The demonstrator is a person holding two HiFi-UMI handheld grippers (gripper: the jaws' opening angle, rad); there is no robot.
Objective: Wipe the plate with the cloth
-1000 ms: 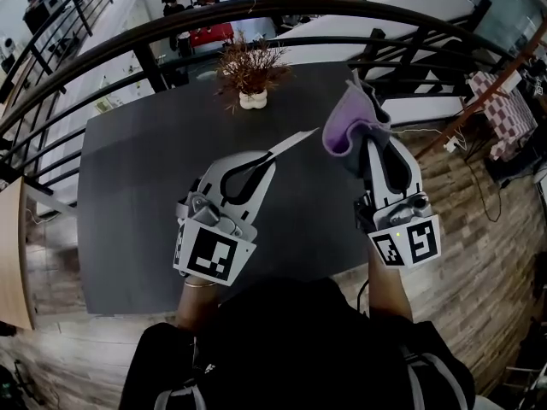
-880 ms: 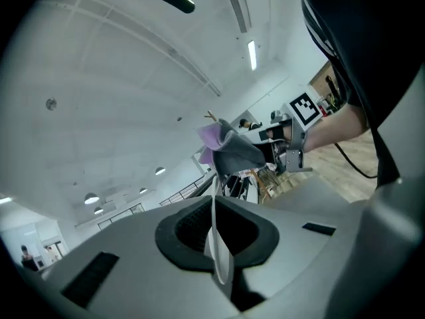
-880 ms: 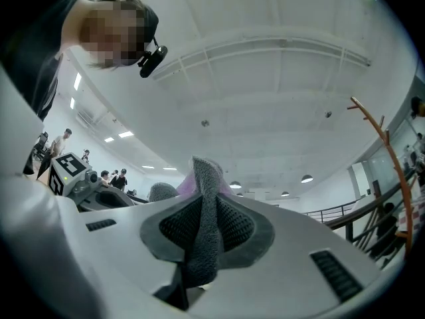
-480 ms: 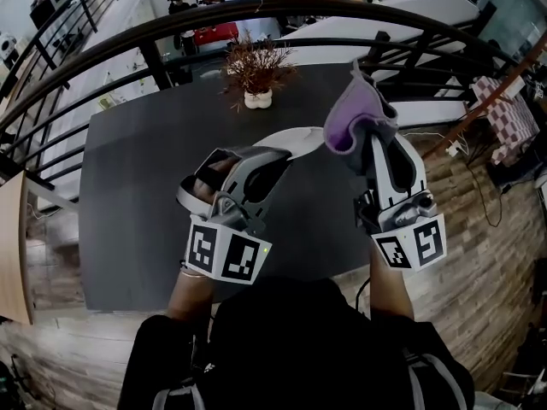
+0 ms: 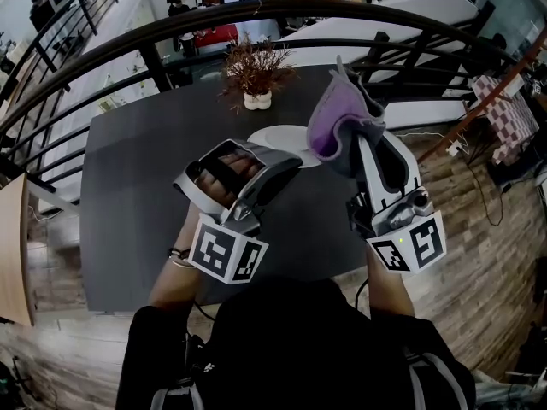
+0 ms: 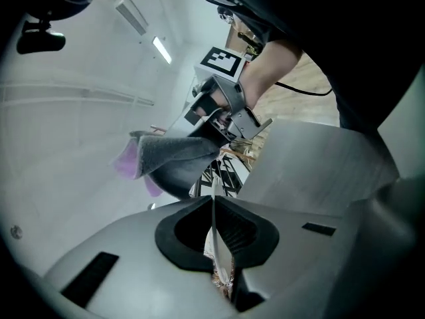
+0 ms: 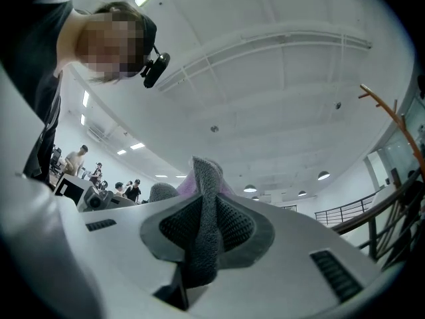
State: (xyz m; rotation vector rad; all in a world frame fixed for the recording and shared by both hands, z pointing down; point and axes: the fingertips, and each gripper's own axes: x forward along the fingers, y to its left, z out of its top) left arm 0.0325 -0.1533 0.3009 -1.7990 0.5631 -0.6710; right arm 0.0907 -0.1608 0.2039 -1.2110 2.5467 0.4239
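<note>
A white plate (image 5: 285,137) hangs over the dark table (image 5: 128,178), and my left gripper (image 5: 288,162) is shut on its near rim. Between the left pads the plate (image 6: 213,221) shows edge-on as a thin white line. The grey and purple cloth (image 5: 335,120) is bunched in my right gripper (image 5: 362,142), which points upward just right of the plate. The cloth's purple side overlaps the plate's right edge in the head view. In the right gripper view a grey fold of cloth (image 7: 206,221) is pinched between the pads. From the left gripper view the cloth (image 6: 163,155) hangs in front of the plate.
A small white pot of dried reddish twigs (image 5: 254,73) stands at the table's far side. A black metal railing (image 5: 154,37) curves behind the table. Wooden floor (image 5: 466,220) lies to the right. Other people stand far off below.
My left gripper has rolled, turning the plate from edge-on to nearly flat in the head view. The right gripper has carried the cloth left until it overlaps the plate's edge.
</note>
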